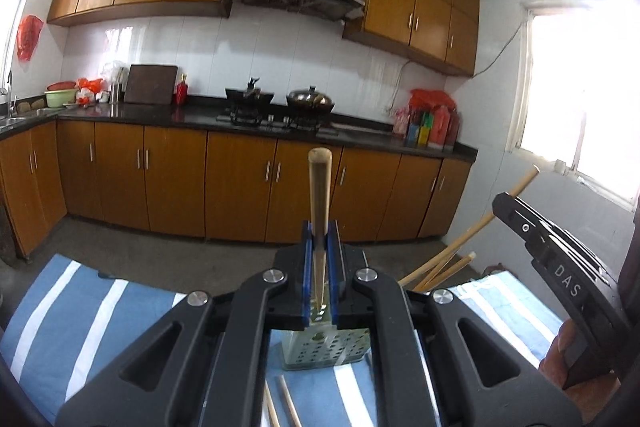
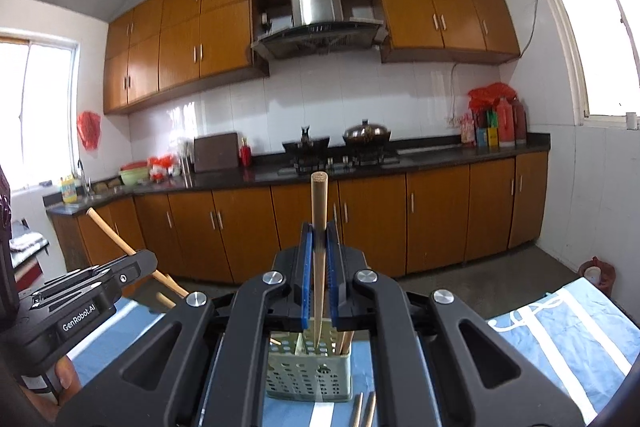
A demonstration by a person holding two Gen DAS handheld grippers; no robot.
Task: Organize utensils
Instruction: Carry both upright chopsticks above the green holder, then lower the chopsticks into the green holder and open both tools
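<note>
Left wrist view: left hand-held gripper pinches one chopstick, upright, above the holder.
Loose chopsticks: two lie on the striped cloth in front of the holder.
Holder: one, perforated, stands on the cloth; three chopsticks lean out of it to the right.
Right hand-held gripper: at the right edge, a chopstick past its tip.
Right wrist view: right hand-held gripper clamps one chopstick, its tip over the holder.
Loose chopsticks: two on the cloth.
Background: one counter, two pots.
</note>
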